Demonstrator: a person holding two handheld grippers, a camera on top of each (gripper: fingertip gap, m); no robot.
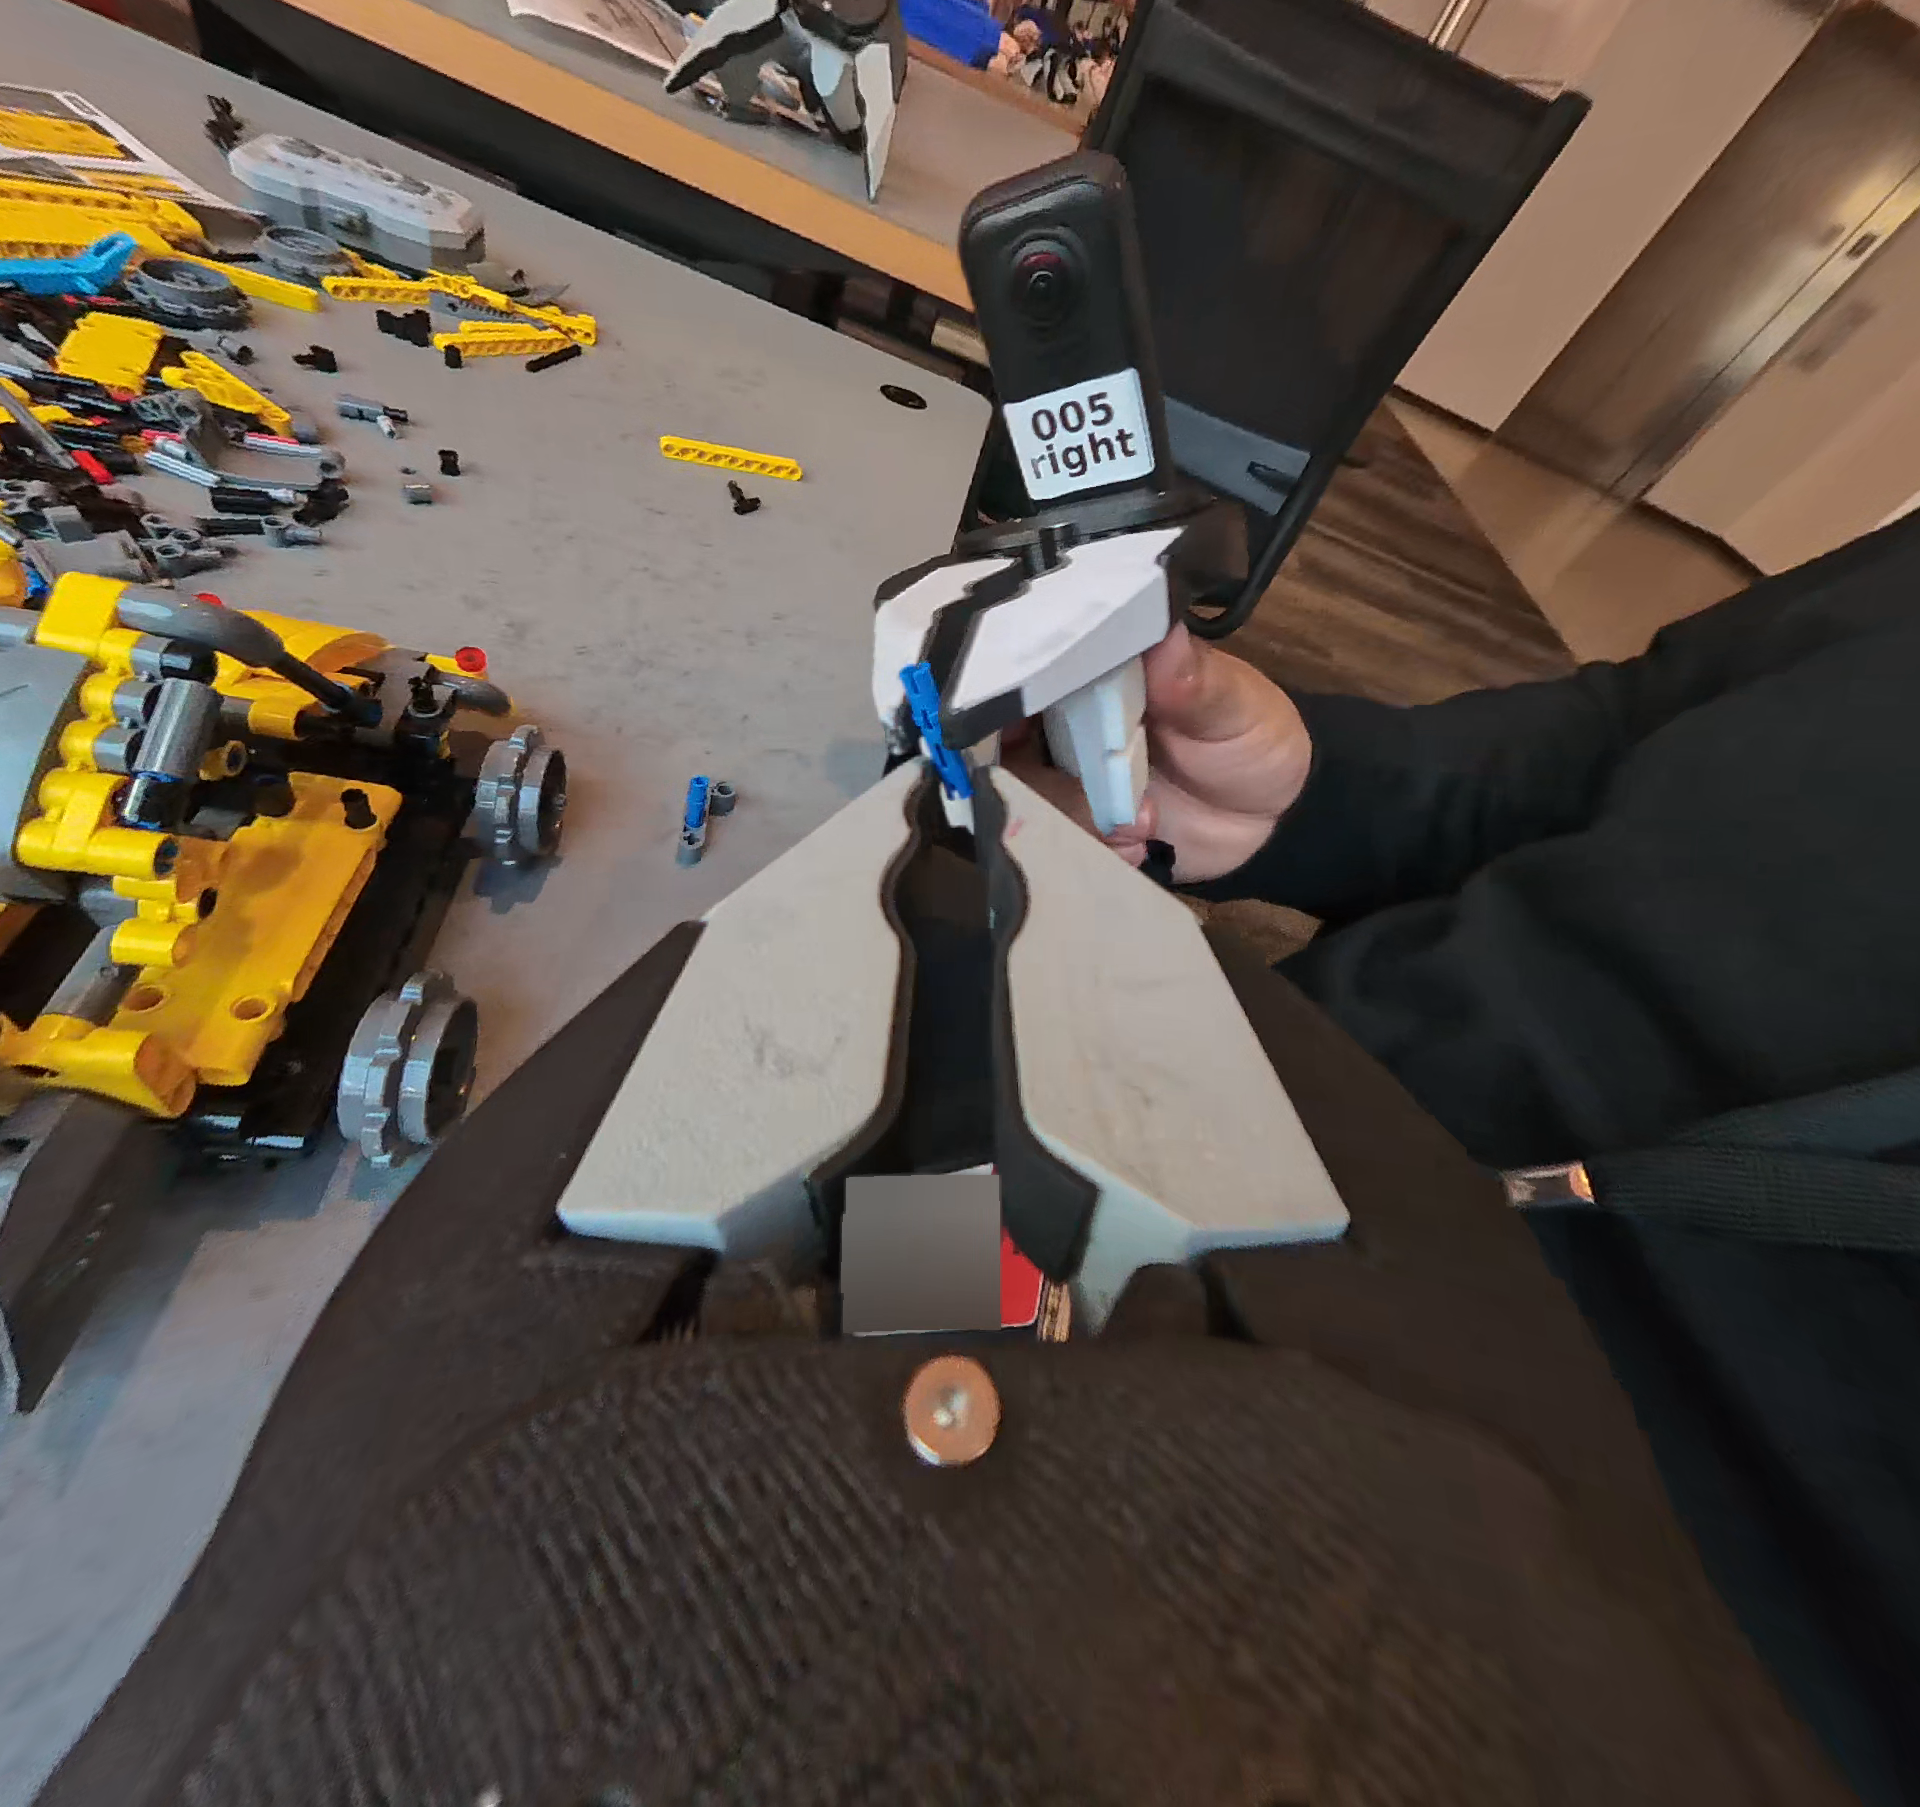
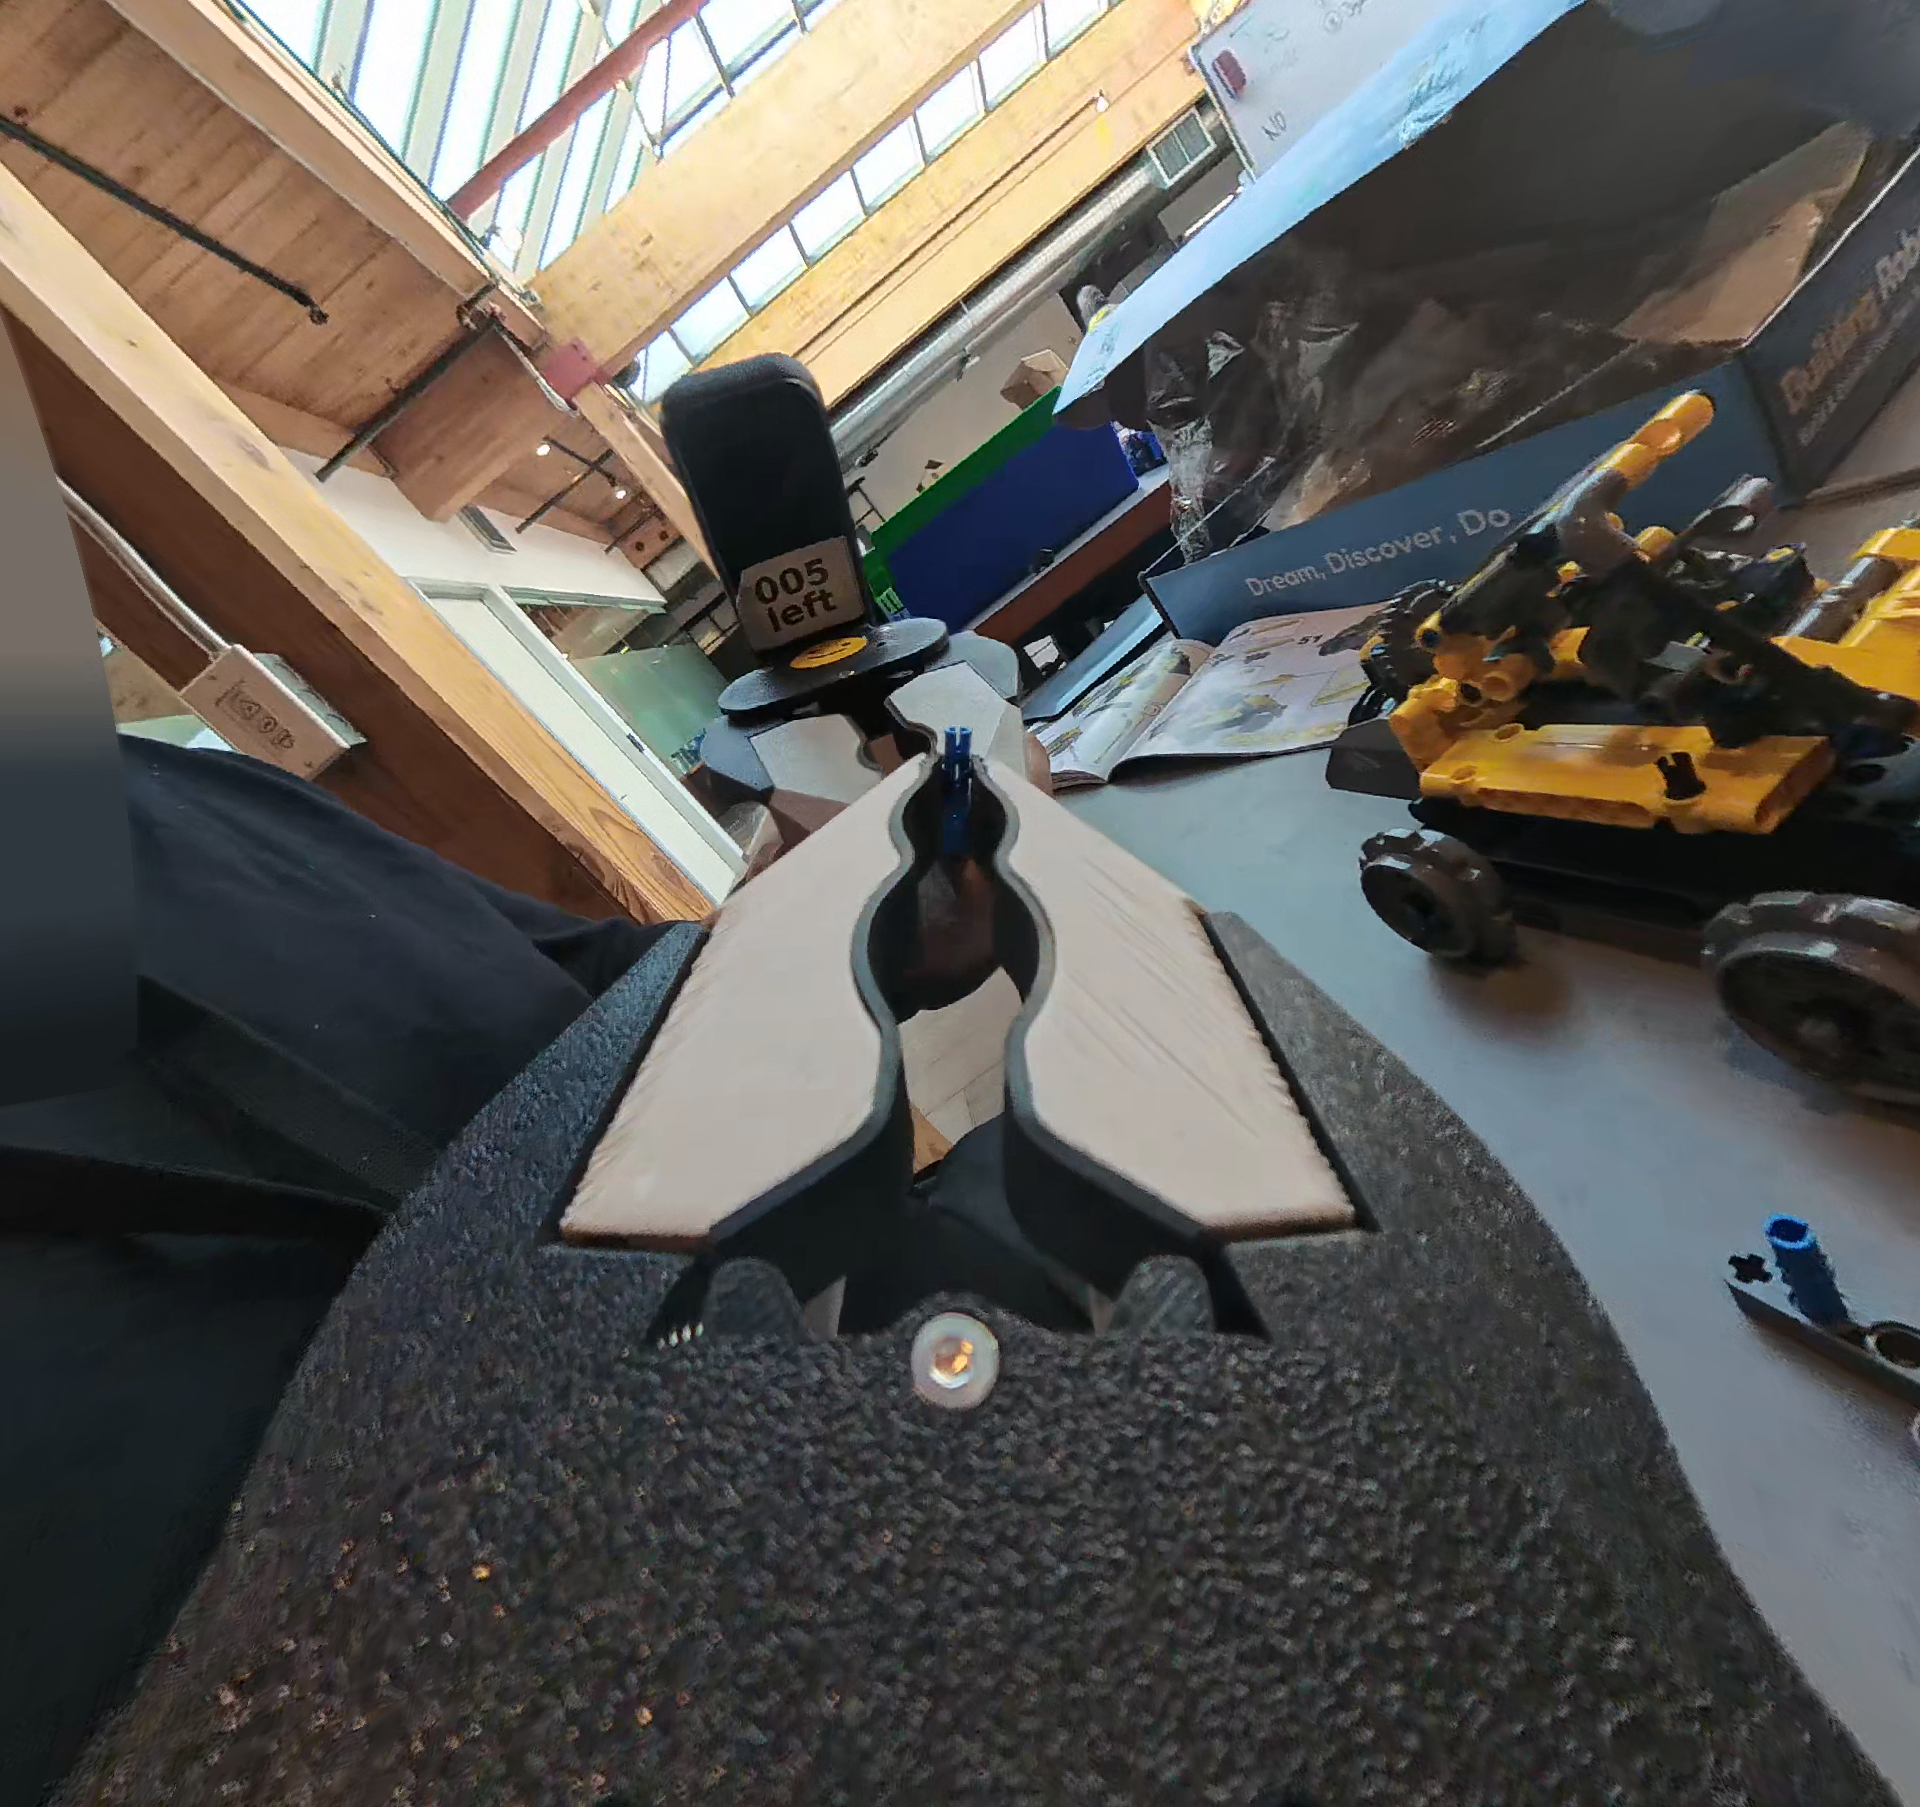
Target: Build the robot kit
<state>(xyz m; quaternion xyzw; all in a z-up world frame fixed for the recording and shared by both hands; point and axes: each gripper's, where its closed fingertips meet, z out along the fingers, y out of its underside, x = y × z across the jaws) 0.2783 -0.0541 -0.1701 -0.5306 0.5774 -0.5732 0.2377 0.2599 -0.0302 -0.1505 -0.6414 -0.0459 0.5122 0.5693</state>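
My left gripper (image 1: 954, 783) and right gripper (image 2: 952, 775) meet tip to tip above the near edge of the grey table (image 1: 644, 614). A small blue pin (image 1: 928, 713) is clamped between the right gripper's shut fingers. Its lower end sits between the left gripper's nearly closed tips. In the right wrist view the blue pin (image 2: 954, 770) stands between my right fingertips, with the left gripper (image 2: 914, 729) just behind it. A person's hand (image 1: 1216, 749) holds the right gripper's handle.
A yellow and black wheeled model (image 1: 208, 874) (image 2: 1621, 749) stands on the table beside the grippers. Loose parts (image 1: 156, 386), a yellow beam (image 1: 730, 458) and a blue pin in a grey connector (image 1: 701, 807) (image 2: 1797, 1269) lie around. An open booklet (image 2: 1195, 708) and a dark box (image 2: 1455, 355) are behind. Both grippers' tips are close together, under 4 cm apart.
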